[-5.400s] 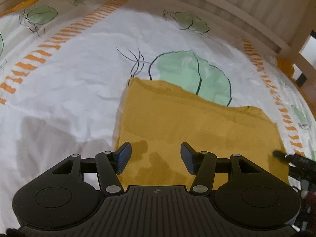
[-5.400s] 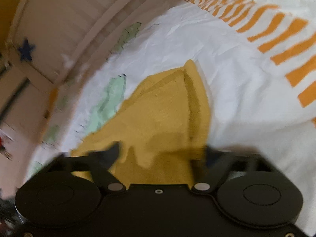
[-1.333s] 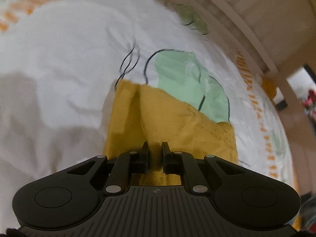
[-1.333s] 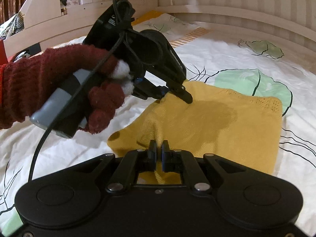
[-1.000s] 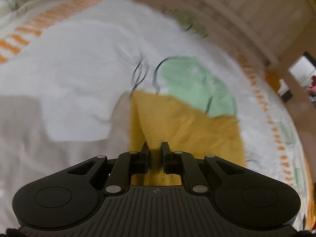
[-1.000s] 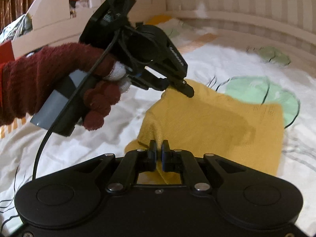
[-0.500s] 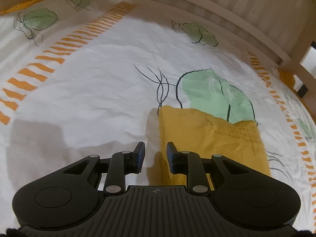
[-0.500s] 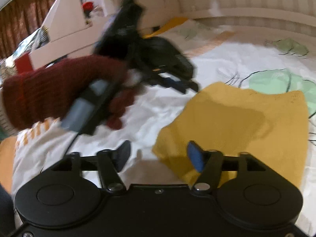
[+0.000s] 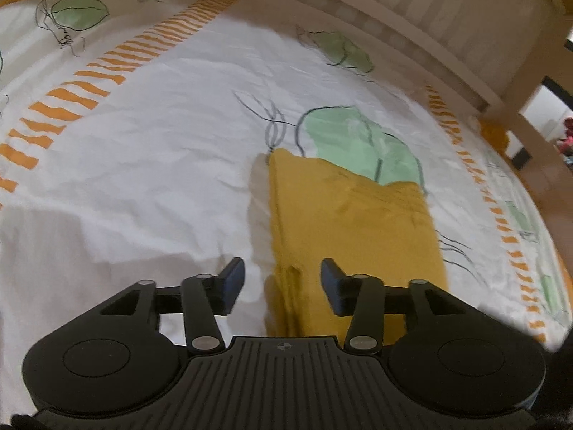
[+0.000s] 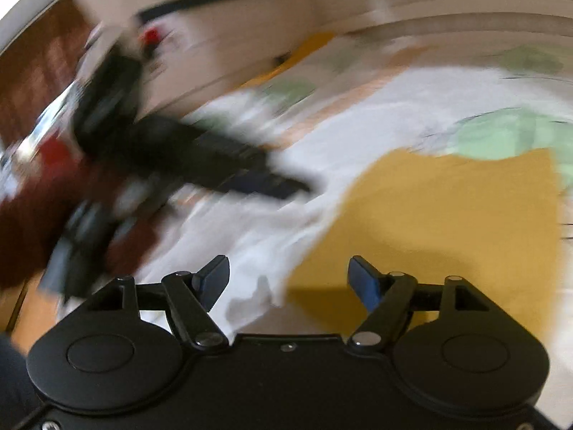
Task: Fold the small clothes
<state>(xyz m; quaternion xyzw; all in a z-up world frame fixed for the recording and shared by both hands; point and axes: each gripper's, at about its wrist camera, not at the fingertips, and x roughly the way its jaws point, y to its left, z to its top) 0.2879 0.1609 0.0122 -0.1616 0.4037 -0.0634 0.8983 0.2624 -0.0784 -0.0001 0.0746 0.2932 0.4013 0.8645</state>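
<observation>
Your left gripper [image 9: 281, 281] hangs over the near edge of the yellow garment [image 9: 352, 222], jaws apart and just now widening; the folded left edge of the cloth runs up between the fingers, but neither pad presses on it. Your right gripper [image 10: 288, 281] also stands wide, jaws just opened further, with the garment's near corner [image 10: 440, 222] below and between the fingers, untouched.

The garment lies flat on the white bedsheet [image 9: 150, 150], folded into a tall rectangle, a ribbed band showing at its far right corner. Its far edge covers part of a green leaf print [image 9: 358, 143].

In the right view, your left hand [image 10: 32, 215] in a dark red knit glove shows blurred at the left, holding its gripper above the sheet, apart from the cloth.

Beyond, orange dashed stripes [image 9: 107, 68] cross the sheet, and a pale wooden bed frame [image 9: 429, 18] curves behind.
</observation>
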